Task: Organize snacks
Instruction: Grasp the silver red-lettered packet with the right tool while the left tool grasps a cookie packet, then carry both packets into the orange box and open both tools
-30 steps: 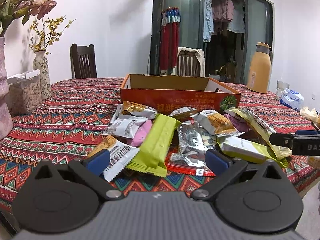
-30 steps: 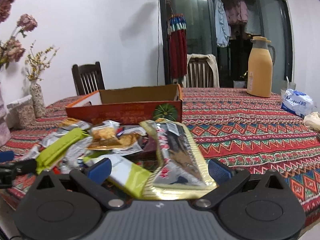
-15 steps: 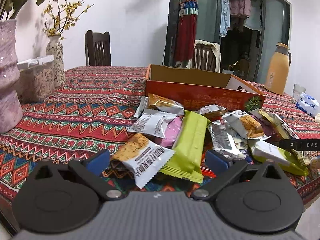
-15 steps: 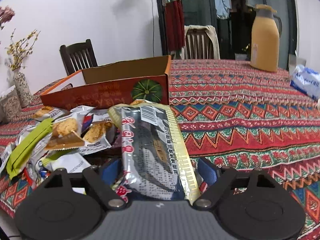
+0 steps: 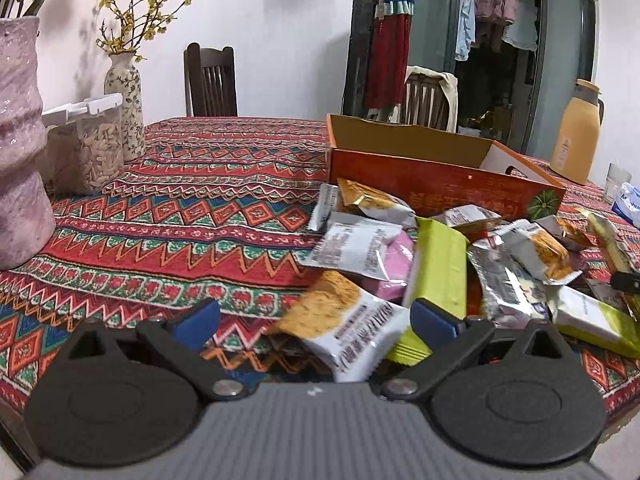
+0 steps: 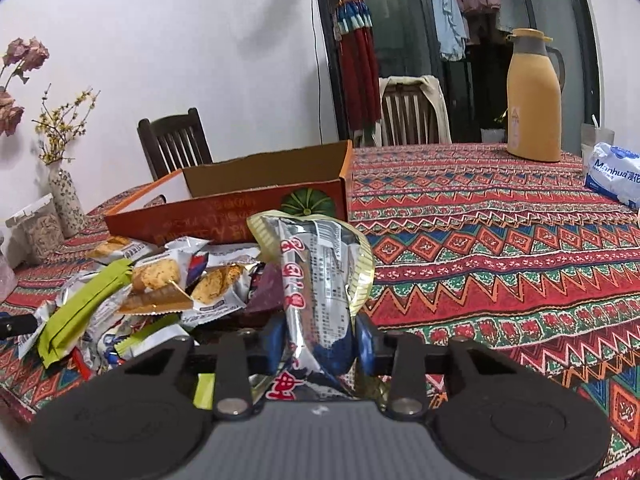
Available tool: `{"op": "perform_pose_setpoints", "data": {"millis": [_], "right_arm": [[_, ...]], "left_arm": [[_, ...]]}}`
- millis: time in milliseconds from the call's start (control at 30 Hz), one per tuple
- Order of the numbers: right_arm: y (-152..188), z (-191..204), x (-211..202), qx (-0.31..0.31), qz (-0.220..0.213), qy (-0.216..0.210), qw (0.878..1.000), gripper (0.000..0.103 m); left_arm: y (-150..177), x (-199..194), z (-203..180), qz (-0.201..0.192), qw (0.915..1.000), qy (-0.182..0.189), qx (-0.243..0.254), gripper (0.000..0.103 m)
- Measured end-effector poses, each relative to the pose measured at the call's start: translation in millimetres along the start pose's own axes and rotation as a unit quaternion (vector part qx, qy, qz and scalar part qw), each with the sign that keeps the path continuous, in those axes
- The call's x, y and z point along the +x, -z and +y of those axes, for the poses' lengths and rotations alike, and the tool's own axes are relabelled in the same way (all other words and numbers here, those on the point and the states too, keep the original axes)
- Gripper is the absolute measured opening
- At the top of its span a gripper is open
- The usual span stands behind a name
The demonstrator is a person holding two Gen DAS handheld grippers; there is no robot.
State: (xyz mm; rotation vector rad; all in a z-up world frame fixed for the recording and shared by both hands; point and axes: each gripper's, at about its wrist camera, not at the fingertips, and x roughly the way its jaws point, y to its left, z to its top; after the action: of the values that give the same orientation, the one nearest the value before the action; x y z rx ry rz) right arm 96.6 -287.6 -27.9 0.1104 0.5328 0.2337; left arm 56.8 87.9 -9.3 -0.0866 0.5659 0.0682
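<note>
One patterned tabletop (image 5: 208, 208) carries an orange cardboard box (image 6: 256, 216) with a heap of snack packets (image 5: 440, 264) before it. The right gripper (image 6: 320, 344) has just been closing; its fingers squeeze a silver-and-gold packet (image 6: 320, 280). The left gripper (image 5: 316, 316) stands open around a white cracker packet (image 5: 352, 328).

This is a home — a dining room, by the look of it. A table (image 5: 224, 208) under a bright zigzag-patterned cloth is ringed by dark wooden chairs (image 5: 210, 80), one with a pale garment thrown over its back (image 6: 412, 108). Vases of flowers (image 5: 124, 100) stand by a white wall. Behind glass doors (image 6: 440, 40) laundry hangs drying (shirts and pink tops) — a balcony or a closet, hard to tell. A yellow thermos jug (image 6: 532, 100) and a pack of tissues (image 6: 612, 176) sit on the cloth.
</note>
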Motion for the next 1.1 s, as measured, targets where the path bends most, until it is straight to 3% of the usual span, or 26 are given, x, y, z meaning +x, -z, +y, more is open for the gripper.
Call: {"op": "perform_pose_setpoints", "data": {"millis": [200,267,300,333,433,833,1100], "right_arm": [[1,12,-12,-0.015,-0.025,0.009,1.0,0.035],[1,14,-15,-0.015,-0.028,0.013,0.999,0.035],[1,14,-15,-0.015,-0.029,0.015,0.999,0.035],[1,14,-16,-0.014,-0.029,0.016,0.999,0.035],[3,15,-19,-0.013,-0.03,0.019,0.999,0.035],[7,22,-28,-0.013,-0.039,0.025,0.999,0.035],[7,24,-34,-0.015,-0.046,0.032,0.998,0.036]], "left_arm": [[-8,21,8,0.019,0.999,0.034,0.021,0.102],[-10,27,10,0.024,0.9986,0.041,0.023,0.092],[-10,30,11,0.029,0.9981,0.049,0.024,0.077],[-9,33,13,0.037,0.9974,0.058,0.023,0.068],[-2,34,14,0.035,0.9971,0.063,0.023,0.059],[12,11,1,-0.007,0.9982,0.023,0.055,0.041],[10,-5,-2,-0.034,0.9974,0.013,0.062,0.04]]}}
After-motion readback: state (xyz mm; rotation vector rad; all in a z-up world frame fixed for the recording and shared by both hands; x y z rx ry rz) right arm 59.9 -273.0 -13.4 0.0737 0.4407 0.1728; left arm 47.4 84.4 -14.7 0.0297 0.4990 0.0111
